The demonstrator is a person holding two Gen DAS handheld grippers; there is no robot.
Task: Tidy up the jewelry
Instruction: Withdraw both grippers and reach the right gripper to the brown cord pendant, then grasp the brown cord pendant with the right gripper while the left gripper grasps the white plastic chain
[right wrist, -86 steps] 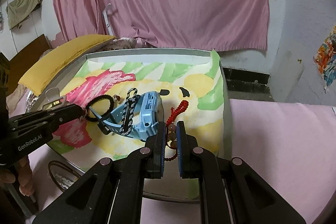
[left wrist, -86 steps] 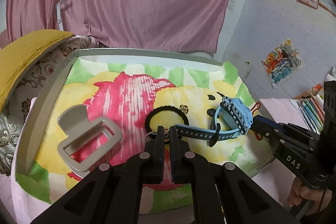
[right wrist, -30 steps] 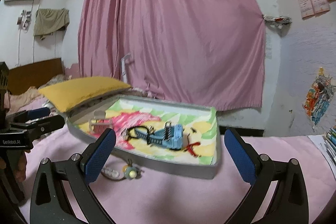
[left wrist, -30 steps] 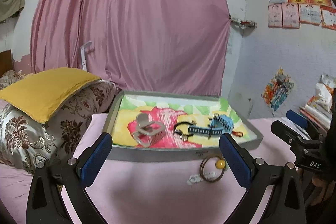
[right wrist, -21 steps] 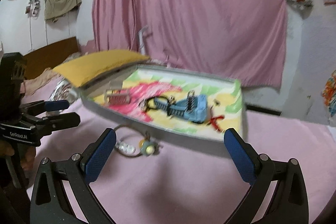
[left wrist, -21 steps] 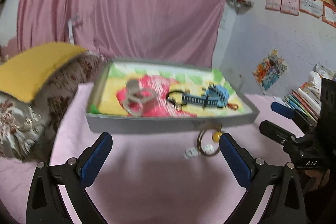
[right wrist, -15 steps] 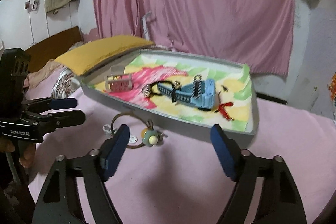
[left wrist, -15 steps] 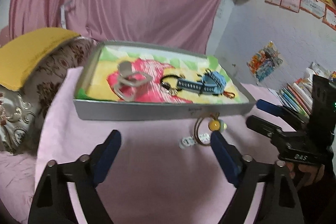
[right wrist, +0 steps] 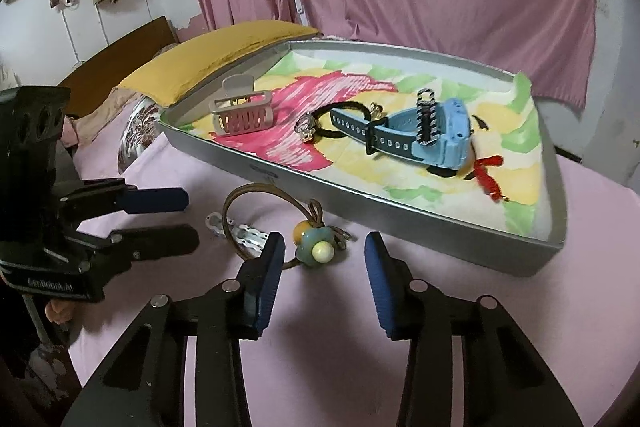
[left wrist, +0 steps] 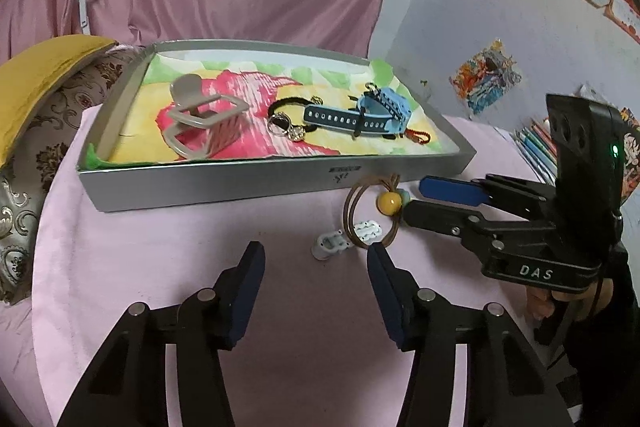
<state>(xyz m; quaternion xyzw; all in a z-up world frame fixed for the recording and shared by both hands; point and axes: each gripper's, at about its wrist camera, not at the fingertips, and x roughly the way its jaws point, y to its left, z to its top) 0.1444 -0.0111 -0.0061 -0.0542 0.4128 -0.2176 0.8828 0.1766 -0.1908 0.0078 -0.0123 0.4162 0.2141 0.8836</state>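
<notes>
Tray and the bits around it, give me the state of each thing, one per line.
Tray: open, on pink sheet.
Hair claw: in tray.
Blue watch: in tray, on its side.
Red cord: in tray.
Brown hair tie: outside tray.
White clip: outside tray.
Left tongs: closing, empty.
Right tongs: closing, empty.

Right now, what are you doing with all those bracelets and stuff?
A person is tidying jewelry into a grey tray on a pink bed cover. A blue watch, a hair claw, a black hair tie and a red cord already lie inside. A brown hair tie with beads and a white clip lie outside it. The left gripper and right gripper are closing near them, holding nothing yet.
</notes>
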